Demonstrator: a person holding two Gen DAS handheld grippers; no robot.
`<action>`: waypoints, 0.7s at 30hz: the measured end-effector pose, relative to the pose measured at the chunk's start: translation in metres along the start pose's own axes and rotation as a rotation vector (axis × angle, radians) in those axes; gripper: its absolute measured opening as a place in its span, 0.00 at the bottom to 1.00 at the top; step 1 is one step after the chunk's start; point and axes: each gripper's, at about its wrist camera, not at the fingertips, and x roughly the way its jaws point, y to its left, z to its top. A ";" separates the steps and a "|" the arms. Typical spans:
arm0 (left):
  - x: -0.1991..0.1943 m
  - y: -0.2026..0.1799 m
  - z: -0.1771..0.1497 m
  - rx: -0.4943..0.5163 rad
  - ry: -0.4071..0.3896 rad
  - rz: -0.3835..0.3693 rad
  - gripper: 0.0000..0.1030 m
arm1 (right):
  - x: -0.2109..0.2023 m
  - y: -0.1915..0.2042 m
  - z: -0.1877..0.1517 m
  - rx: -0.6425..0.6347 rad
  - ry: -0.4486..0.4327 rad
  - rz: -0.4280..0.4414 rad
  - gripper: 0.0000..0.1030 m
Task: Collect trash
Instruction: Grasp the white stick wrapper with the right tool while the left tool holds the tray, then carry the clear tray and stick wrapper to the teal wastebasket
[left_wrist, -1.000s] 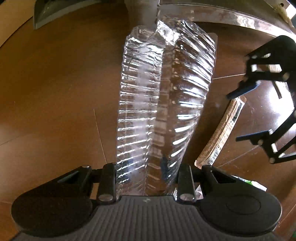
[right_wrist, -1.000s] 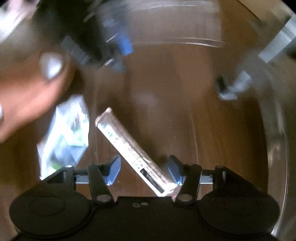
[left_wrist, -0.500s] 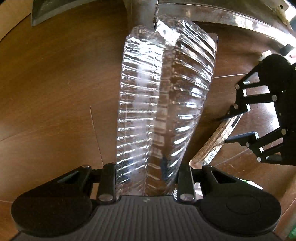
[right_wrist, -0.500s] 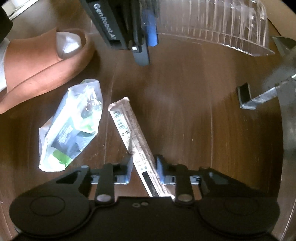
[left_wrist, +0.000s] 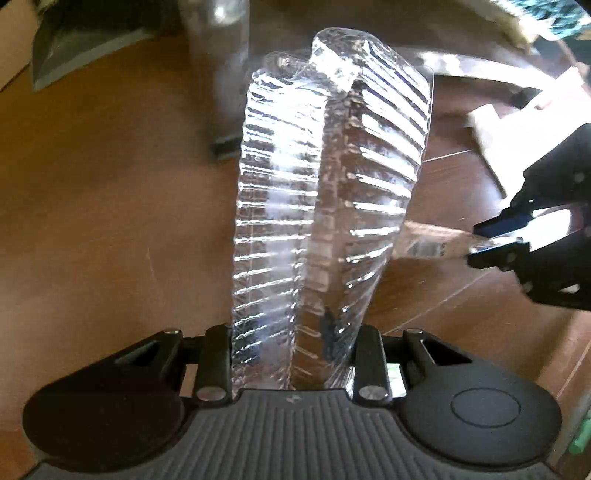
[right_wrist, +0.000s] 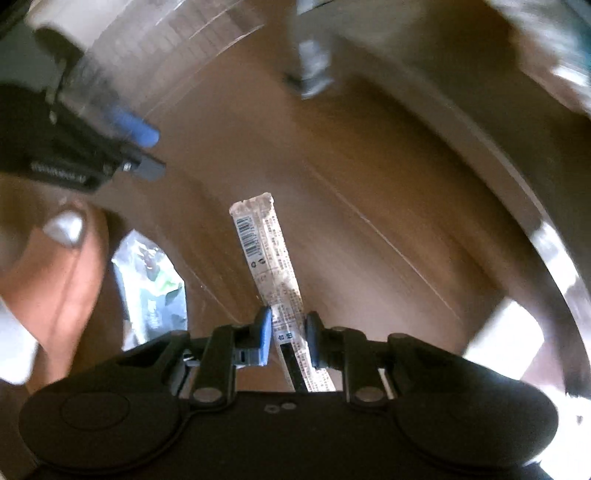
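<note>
While left tongs (left_wrist: 291, 354) pinch tray (left_wrist: 325, 192), right tongs (right_wrist: 288, 332) grip wrapper (right_wrist: 266, 251).

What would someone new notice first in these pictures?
A crushed clear plastic bottle fills the middle of the left wrist view, pinched in the left tongs. In the right wrist view, a long stick wrapper hangs off the floor, clamped in the right tongs, with a crumpled green-and-white packet lying lower left.
</note>
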 end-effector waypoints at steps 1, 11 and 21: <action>-0.005 -0.002 0.002 0.018 -0.010 -0.006 0.28 | -0.013 -0.003 -0.005 0.043 -0.011 -0.001 0.18; -0.109 -0.035 0.043 0.290 -0.184 -0.128 0.28 | -0.162 -0.017 -0.048 0.341 -0.203 -0.093 0.18; -0.254 -0.091 0.085 0.469 -0.370 -0.118 0.28 | -0.333 -0.039 -0.105 0.587 -0.481 -0.226 0.18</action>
